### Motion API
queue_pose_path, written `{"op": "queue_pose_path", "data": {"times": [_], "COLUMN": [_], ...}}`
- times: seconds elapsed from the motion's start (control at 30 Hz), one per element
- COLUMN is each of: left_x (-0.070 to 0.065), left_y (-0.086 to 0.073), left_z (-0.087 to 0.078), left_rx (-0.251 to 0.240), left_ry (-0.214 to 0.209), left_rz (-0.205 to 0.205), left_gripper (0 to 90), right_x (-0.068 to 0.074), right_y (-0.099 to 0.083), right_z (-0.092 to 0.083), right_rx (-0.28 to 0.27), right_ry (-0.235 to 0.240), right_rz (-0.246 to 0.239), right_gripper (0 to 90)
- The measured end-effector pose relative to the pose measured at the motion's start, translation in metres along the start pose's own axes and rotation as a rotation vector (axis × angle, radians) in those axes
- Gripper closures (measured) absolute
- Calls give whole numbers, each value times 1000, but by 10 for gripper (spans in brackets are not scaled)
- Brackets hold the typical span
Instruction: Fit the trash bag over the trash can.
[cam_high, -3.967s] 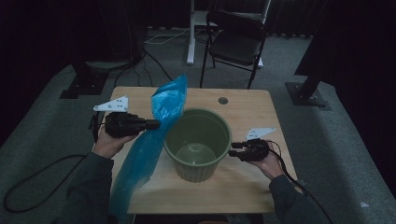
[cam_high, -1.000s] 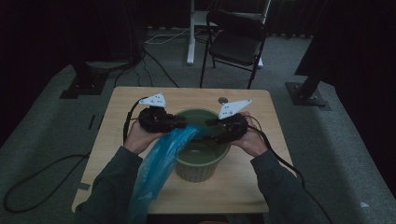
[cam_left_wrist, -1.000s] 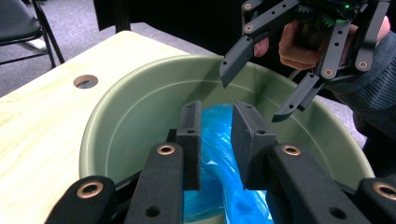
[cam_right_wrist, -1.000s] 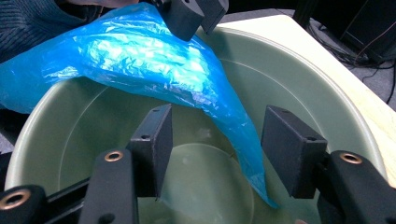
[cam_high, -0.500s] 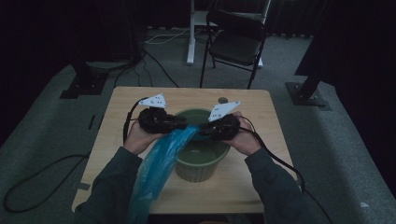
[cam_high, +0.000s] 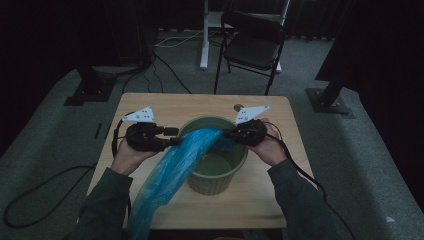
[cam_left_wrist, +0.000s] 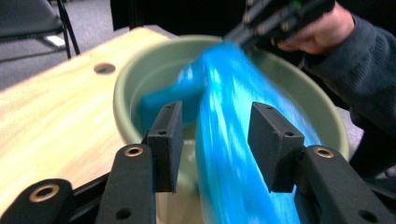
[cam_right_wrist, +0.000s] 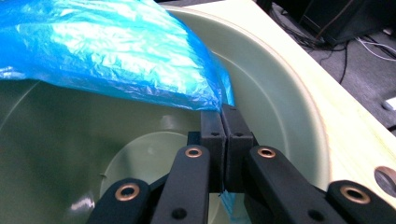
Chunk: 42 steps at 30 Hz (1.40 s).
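My right gripper (cam_right_wrist: 223, 122) has its jaws pressed together on an edge of the thin, crinkly blue plastic bag (cam_right_wrist: 107, 51), pinching it just above the mouth of the round, pale green plastic bucket (cam_right_wrist: 280, 93). From that pinch the film fans away ahead of the jaws, across the bucket's opening. I judge this hold to be the anchor: one corner of the bag's mouth fixed over the near rim so the rest can be pulled out against it.

My left gripper (cam_left_wrist: 215, 140) stands with its jaws spread, and the blue bag (cam_left_wrist: 233, 154) runs between them as a bunched strip. The pads do not appear to bite on it, though motion blur on the film keeps me from being sure of contact. Beyond those jaws the bag reaches over the bucket (cam_left_wrist: 140, 74) to my other hand's tool.

From above, the bag (cam_high: 170, 175) stretches from the right gripper (cam_high: 235, 133), past the left gripper (cam_high: 172, 136), then trails off the near edge of the light wooden table (cam_high: 150, 105). The bucket (cam_high: 217, 175) sits between the two tools. This looks like lining the bucket, with the bag still unopened; my left jaws are probably placed to close on a second edge and draw the mouth wide.
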<state>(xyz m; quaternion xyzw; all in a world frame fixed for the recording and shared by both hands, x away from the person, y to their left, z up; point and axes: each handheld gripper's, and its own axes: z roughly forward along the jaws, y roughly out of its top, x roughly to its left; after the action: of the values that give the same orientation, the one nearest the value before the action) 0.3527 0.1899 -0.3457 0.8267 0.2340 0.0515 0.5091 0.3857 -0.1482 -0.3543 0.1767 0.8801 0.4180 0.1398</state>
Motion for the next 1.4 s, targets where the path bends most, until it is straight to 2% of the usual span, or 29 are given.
{"op": "queue_pose_path", "data": {"times": [0.17,0.27,0.3,0.37,0.43,0.57,0.73,0.8,0.83,0.9,0.97,1.03,1.1,1.17,1.23,1.3,1.4], "left_x": [-1,-1,0,1,2,4,3,2,1,-1,-3,-4,-5,-6,-6,-7,-7], "left_y": [-13,-15,-15,-12,-7,2,12,15,17,19,22,25,27,28,30,31,33], "left_z": [1,5,6,8,9,13,21,25,27,31,33,37,41,44,46,48,51], "left_rx": [46,46,41,25,16,16,31,29,30,32,27,15,20,23,25,24,28], "left_ry": [13,5,0,-10,-5,8,14,3,1,-8,-15,-23,-27,-29,-27,-23,-6], "left_rz": [-22,-30,-29,-30,-31,-21,-3,1,4,14,20,19,23,22,23,23,24], "left_gripper": [552,690,756,827,864,878,876,876,875,874,874,875,875,875,875,875,872], "right_x": [-5,-7,-6,-4,-2,-1,-3,-3,-3,-3,-5,-6,-4,1,2,1,0], "right_y": [-3,-5,-5,-6,-7,-7,-3,-1,1,5,7,7,5,2,1,3,9], "right_z": [-6,-9,-10,-11,-13,-20,-31,-33,-34,-32,-26,-14,1,10,9,3,-10], "right_rx": [-19,-15,-16,-19,-27,-50,-104,-131,-145,-144,-119,-70,23,87,75,39,-32], "right_ry": [-14,-6,9,48,64,86,110,113,107,86,59,80,126,108,103,87,94], "right_rz": [29,34,33,22,4,0,14,23,31,42,53,78,82,53,54,62,74], "right_gripper": [891,867,809,664,568,493,492,550,622,686,720,733,725,708,647,594,549]}}
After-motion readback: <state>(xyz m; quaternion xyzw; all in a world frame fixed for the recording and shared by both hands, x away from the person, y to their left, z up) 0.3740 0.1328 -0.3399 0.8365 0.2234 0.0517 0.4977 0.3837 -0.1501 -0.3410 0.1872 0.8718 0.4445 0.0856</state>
